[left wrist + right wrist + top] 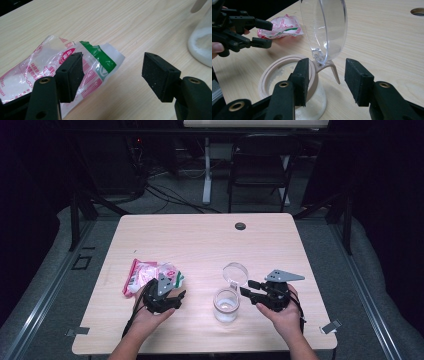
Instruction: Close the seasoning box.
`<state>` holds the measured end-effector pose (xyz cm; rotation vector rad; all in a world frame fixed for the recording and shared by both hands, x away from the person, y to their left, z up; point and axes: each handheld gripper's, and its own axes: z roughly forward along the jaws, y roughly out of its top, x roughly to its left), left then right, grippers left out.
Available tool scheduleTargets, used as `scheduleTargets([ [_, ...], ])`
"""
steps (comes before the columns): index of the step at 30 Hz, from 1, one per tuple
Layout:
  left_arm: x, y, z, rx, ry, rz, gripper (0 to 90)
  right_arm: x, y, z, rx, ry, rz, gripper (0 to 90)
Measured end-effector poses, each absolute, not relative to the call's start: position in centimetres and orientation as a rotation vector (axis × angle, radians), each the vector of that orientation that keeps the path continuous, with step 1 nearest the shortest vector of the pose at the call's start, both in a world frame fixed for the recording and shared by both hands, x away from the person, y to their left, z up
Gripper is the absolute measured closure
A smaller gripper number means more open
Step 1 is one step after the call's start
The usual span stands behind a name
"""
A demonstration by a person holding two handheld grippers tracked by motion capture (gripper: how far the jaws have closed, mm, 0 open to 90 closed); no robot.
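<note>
On the pale wooden surface (200,240), toward the person's near edge, stand a clear jar (226,305) and, well to its left, a crumpled plastic packet (145,276) printed in pink and green. The jar holds a layer of white powder at its bottom and has a beige collar round its mouth; its transparent lid (235,273) is hinged at the collar and stands tipped open, rising on the far side of the jar. The right gripper (246,288) is held just beside the jar at the level of its mouth, and in the right gripper view its jaws stand spread apart with nothing pressed between them: the left pad sits in front of the jar's collar (287,75), the beige hinge tab (332,68) falls in the gap, and whether any pad actually touches the collar is hard to judge from this angle. The left gripper (175,296) rests low at the near end of the packet. In the left gripper view its jaws are also wide open, one pad hanging over the packet's (50,67) green-edged corner, the other over bare wood, neither pinching the plastic. A small dark round hole (240,226) lies near the far edge of the surface.
</note>
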<state>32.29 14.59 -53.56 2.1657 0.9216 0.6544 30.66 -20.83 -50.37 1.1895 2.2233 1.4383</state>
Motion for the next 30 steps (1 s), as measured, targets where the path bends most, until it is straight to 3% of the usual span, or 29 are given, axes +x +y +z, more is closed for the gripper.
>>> scheduleTargets([
  [10, 34.4, 13.5, -55.4, 2.271, 0.942, 0.793, 34.0, 29.5, -21.4, -50.5, 1.189, 2.192, 1.412, 53.2],
  [15, 35.5, 14.3, -55.9, 2.249, 1.022, 0.783, 36.6, 29.2, -21.7, -50.4, 1.19, 2.19, 1.407, 53.1],
  [30, 36.7, 16.2, -56.4, 2.193, 1.172, 0.742, 59.4, 29.0, -21.5, -50.5, 1.178, 2.199, 1.396, 53.1],
])
